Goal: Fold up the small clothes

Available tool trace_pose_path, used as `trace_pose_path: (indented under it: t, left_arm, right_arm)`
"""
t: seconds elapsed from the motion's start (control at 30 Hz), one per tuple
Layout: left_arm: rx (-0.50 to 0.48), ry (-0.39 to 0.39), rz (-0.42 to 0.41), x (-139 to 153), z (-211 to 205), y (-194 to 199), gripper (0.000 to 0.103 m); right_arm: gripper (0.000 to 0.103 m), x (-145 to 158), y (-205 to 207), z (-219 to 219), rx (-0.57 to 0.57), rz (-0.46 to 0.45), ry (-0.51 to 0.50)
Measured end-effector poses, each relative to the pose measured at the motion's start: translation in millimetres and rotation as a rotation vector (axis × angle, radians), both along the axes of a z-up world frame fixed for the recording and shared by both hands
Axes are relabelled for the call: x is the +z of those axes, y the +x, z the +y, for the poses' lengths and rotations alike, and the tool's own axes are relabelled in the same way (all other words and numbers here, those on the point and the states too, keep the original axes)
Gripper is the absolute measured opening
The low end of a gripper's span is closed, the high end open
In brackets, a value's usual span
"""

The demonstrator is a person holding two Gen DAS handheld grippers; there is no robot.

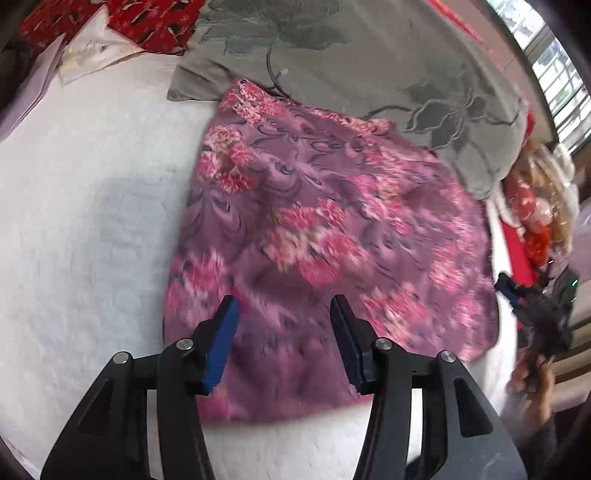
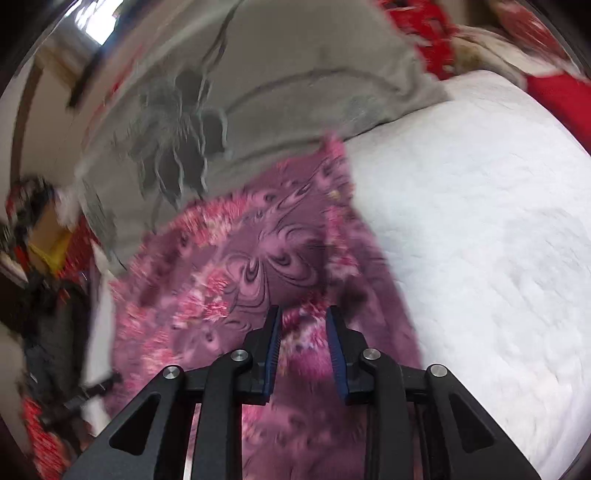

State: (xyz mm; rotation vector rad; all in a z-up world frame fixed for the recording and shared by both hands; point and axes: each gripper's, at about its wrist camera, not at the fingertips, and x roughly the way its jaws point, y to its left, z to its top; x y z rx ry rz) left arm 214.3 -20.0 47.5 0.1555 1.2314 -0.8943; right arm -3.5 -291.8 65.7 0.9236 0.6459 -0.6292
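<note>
A small purple garment with pink flowers [image 1: 325, 240] lies flat on the white bed cover [image 1: 92, 221]; its far edge rests against a grey pillow. My left gripper [image 1: 284, 306] is open and empty, hovering over the garment's near left part. The right gripper shows at the far right of the left wrist view [image 1: 517, 291], off the garment's right edge. In the right wrist view the garment [image 2: 240, 277] lies below my right gripper [image 2: 303, 314], which is open and empty. That view is motion-blurred.
A grey pillow with a dark flower pattern [image 1: 369, 66] lies behind the garment, also seen in the right wrist view [image 2: 221, 110]. Red patterned cloth [image 1: 147, 22] and white papers [image 1: 88, 51] sit at the far left. A doll and red items [image 1: 535, 210] lie at the bed's right.
</note>
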Motion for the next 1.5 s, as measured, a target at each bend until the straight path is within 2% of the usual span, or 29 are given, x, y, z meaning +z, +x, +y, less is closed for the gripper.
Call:
trace_pose_path:
  t: [0.03, 0.1, 0.17, 0.2, 0.23, 0.3, 0.37, 0.4, 0.47, 0.5, 0.53, 0.6, 0.67, 0.7, 0.8, 0.87, 0.93, 1.0, 1.07, 1.1, 1.2, 1.3, 1.4, 1.5]
  left_arm:
    - [0.009, -0.008, 0.014, -0.4, 4.5, -0.2, 0.05]
    - [0.027, -0.008, 0.052, -9.0, 10.7, -2.6, 0.05]
    - [0.048, 0.016, 0.088, -20.3, 12.9, -5.1, 0.05]
    - [0.058, 0.02, 0.093, -23.1, 16.1, -5.2, 0.05]
    - [0.067, 0.013, 0.09, -21.7, 18.5, -6.0, 0.05]
    - [0.078, 0.009, 0.098, -19.9, 22.6, -7.8, 0.05]
    - [0.077, 0.005, 0.108, -22.3, 29.5, -9.8, 0.05]
    - [0.069, 0.01, 0.099, -23.7, 30.8, -10.1, 0.05]
    - [0.06, 0.022, 0.092, -23.2, 33.9, -10.3, 0.049]
    - [0.062, 0.025, 0.092, -20.0, 36.7, -10.6, 0.049]
    - [0.063, 0.018, 0.094, -14.2, 41.2, -11.6, 0.049]
    - [0.057, -0.043, 0.095, 2.2, 48.9, -13.7, 0.049]
    - [0.052, -0.066, 0.064, 16.1, 45.1, -15.4, 0.05]
    - [0.05, -0.061, 0.045, 20.1, 41.3, -15.6, 0.05]
    - [0.052, -0.02, 0.01, 16.1, 27.3, -13.4, 0.05]
    - [0.058, 0.036, 0.032, -4.0, 18.8, -9.8, 0.05]
    - [0.058, 0.099, 0.066, -26.4, 12.8, -7.0, 0.05]
    - [0.051, 0.082, 0.041, -29.3, 14.9, -8.4, 0.05]
    - [0.033, 0.074, 0.03, -21.0, 16.1, -10.7, 0.05]
    - [0.024, 0.062, 0.033, -17.6, 16.4, -10.7, 0.05]
    - [0.0, -0.018, 0.014, 5.0, 13.4, -5.2, 0.05]
    - [0.007, -0.046, -0.018, 20.6, -6.8, 11.8, 0.051]
    - [0.023, -0.023, -0.027, 17.6, -32.1, 32.2, 0.051]
    - [0.039, 0.043, -0.017, -6.6, -56.2, 46.7, 0.051]
  right_arm:
    - [0.04, -0.2, -14.8, 2.0, -0.03, 0.018, -0.009]
    - [0.042, -6.8, -36.8, 8.5, -0.069, 0.056, -0.007]
    - [0.042, -19.5, -40.0, 13.8, -0.045, 0.082, 0.043]
    - [0.031, -23.7, -35.8, 19.7, -0.016, 0.109, 0.05]
    - [0.006, -24.1, -33.0, 23.5, 0.013, 0.105, 0.03]
    - [0.006, -8.0, -41.5, 32.5, 0.019, 0.049, -0.053]
    - [0.006, 1.9, -53.9, 33.5, -0.028, -0.002, -0.083]
    - [0.005, -1.2, -58.4, 30.8, -0.051, 0.01, -0.073]
    - [0.004, -19.6, -57.7, 24.4, -0.056, 0.092, -0.026]
    - [0.004, -30.7, -57.2, 22.6, -0.045, 0.139, 0.005]
    - [0.004, -30.8, -55.0, 24.5, -0.043, 0.144, -0.001]
    - [0.014, -14.2, -56.4, 31.1, -0.083, 0.161, -0.046]
    - [0.014, 3.9, -53.8, 39.9, -0.088, 0.11, -0.092]
    - [0.014, 14.1, -51.3, 44.7, -0.074, 0.072, -0.119]
    - [0.019, 26.0, -29.2, 54.3, -0.035, 0.046, -0.144]
    - [0.019, 18.6, -14.1, 58.9, -0.016, 0.067, -0.139]
    - [0.019, 0.3, -0.5, 64.0, 0.004, 0.133, -0.129]
    - [0.019, -25.6, 7.1, 68.8, 0.018, 0.241, -0.096]
    - [0.02, -21.7, 4.9, 75.0, -0.003, 0.221, -0.146]
    - [0.022, -19.4, 7.1, 73.9, -0.001, 0.23, -0.126]
    - [0.024, 1.2, 6.7, 65.3, -0.039, 0.171, -0.166]
    - [0.036, 25.2, 14.9, 36.7, -0.097, 0.114, -0.207]
    - [0.036, 27.7, 27.9, 7.8, -0.124, 0.117, -0.208]
    - [0.035, 14.8, 43.3, -12.7, -0.129, 0.165, -0.219]
